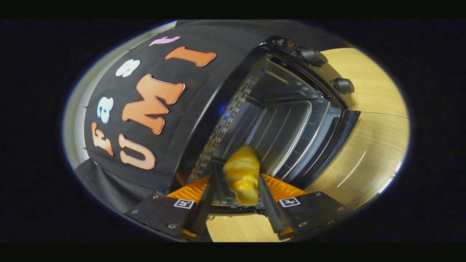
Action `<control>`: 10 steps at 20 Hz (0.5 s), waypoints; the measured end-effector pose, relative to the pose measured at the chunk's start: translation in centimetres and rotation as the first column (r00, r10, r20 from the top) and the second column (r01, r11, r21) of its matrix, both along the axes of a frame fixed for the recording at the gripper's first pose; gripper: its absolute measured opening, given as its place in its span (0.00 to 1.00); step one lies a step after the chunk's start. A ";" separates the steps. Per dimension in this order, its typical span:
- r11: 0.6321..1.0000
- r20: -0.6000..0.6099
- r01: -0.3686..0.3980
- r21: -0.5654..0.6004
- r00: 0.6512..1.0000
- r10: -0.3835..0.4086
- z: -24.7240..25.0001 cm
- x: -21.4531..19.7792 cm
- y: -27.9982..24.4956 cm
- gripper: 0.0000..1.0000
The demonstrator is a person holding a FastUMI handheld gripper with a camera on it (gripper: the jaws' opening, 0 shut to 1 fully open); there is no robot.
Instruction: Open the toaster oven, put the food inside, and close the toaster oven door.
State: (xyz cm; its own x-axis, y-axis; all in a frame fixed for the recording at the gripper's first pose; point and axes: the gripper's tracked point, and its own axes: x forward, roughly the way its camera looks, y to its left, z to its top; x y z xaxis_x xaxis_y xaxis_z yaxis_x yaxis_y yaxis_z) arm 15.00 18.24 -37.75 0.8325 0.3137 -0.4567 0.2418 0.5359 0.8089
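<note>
Gripper (238,182) status: clamped on the croissant (243,174), with one finger pressing each flank of the pastry. Its golden, ridged body stands lengthwise between the fingers, the upper tip pointing toward 12 o'clock from the fingertips and reaching into the mouth of the toaster oven (287,120).

Oven status: door (346,142) open, swung away at roughly 2 o'clock from the croissant, its dark edge lying against the wooden table (367,153). Directly ahead of the fingers, at 12 to 1 o'clock, the cavity is exposed, showing the wire rack (291,134) with bright parallel bars. A perforated metal side wall (222,131) runs along the cavity at 11 o'clock from the croissant.

Controls: two dark knobs (327,71) sit on the oven's front panel at about 1 o'clock, well beyond the pastry.

Surroundings: pale wood-grain table surface shows beneath the gripper at 6 o'clock and past the door at 3 o'clock. Black cloth wall (204,91) stands at 9 to 11 o'clock, beside the oven.
</note>
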 end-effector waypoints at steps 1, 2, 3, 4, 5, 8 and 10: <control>1.000 0.003 0.006 0.010 1.000 -0.006 0.0 -0.2 -0.1 0.71; 1.000 0.002 0.017 0.006 1.000 -0.017 -0.3 -0.2 -0.1 0.75; 1.000 0.001 0.026 0.001 1.000 -0.026 0.1 -1.2 -0.8 0.80; 0.999 0.001 0.036 0.002 0.999 -0.036 0.0 -1.1 -0.9 0.87; 0.999 0.007 0.045 0.004 0.999 -0.045 0.4 -1.6 -1.2 0.88; 0.998 0.016 0.053 -0.018 0.998 -0.052 1.5 -3.0 -1.7 0.96; 0.998 0.019 0.049 -0.041 0.999 -0.048 2.2 -4.5 -2.3 0.97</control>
